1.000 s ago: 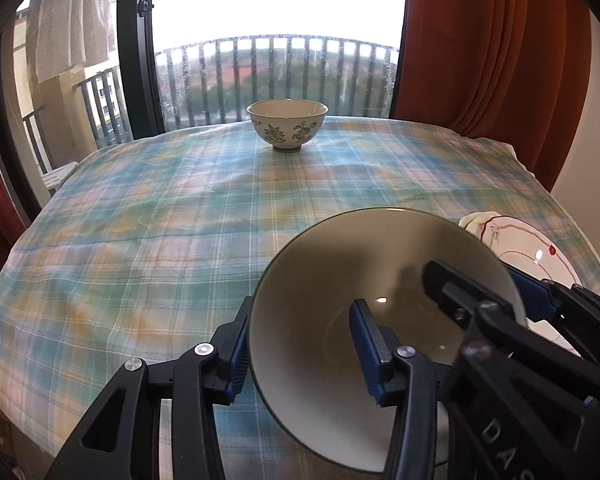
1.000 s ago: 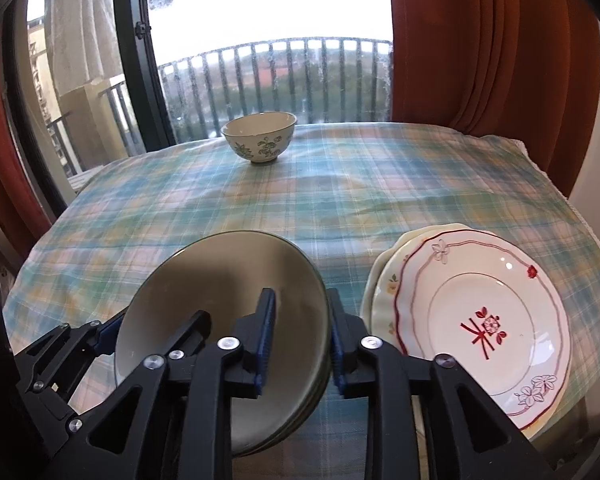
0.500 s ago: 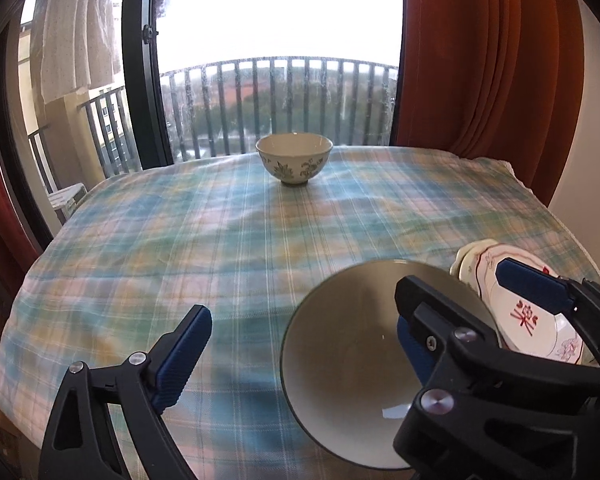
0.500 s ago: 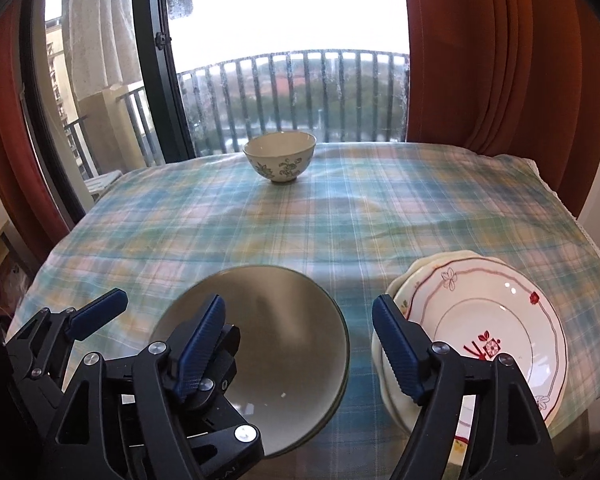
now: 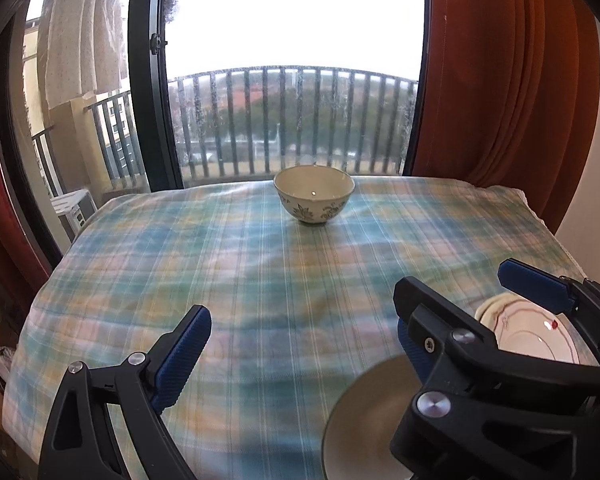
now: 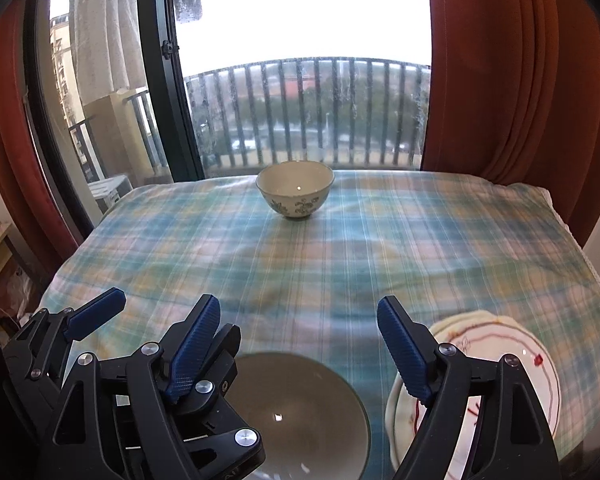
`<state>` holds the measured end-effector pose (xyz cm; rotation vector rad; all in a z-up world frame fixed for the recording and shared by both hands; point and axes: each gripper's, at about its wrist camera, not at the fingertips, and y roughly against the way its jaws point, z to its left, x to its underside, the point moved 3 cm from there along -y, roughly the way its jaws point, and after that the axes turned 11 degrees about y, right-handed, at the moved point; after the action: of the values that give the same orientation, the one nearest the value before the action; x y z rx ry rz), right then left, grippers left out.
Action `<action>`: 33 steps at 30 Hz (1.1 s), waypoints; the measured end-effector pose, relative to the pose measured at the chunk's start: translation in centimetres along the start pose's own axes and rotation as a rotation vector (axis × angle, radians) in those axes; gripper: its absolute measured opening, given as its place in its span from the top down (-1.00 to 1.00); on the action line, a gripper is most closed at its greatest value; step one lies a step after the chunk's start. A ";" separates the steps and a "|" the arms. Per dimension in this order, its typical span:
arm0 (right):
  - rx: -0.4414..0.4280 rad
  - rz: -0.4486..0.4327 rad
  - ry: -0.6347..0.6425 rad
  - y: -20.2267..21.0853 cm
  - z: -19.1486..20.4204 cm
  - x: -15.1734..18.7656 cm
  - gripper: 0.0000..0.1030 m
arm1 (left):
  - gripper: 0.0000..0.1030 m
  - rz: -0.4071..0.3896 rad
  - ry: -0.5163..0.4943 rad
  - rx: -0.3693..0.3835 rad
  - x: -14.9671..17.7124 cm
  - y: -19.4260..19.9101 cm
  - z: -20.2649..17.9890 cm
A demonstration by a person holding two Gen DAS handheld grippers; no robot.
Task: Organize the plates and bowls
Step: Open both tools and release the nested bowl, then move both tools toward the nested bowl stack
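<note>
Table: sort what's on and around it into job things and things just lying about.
Job:
- floral bowl
- grey bowl
- plates

Lying about:
- tablecloth
- curtain
- railing
- stool

Grey-green bowl set upright at near edge; stacked red-patterned plates just beside; floral bowl far off.

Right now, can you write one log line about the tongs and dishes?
left tongs: open, empty | right tongs: opening, empty | grey plate: on tablecloth | flowered bowl: far side
</note>
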<state>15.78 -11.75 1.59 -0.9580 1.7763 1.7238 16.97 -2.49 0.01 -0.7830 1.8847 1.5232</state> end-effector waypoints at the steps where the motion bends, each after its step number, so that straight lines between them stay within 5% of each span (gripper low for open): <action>1: -0.001 0.000 0.001 -0.2 -0.1 -0.4 -0.63 | -0.86 -0.003 0.000 -0.002 -0.5 -0.2 0.0; 33: 0.012 -0.029 -0.009 -13.6 -5.1 -13.6 -0.66 | -0.85 -0.035 0.014 -0.050 -13.8 -12.7 -0.7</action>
<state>35.45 -14.15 3.42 -0.9646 1.7573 1.6949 35.54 -4.29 2.38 -0.8465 1.8393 1.5523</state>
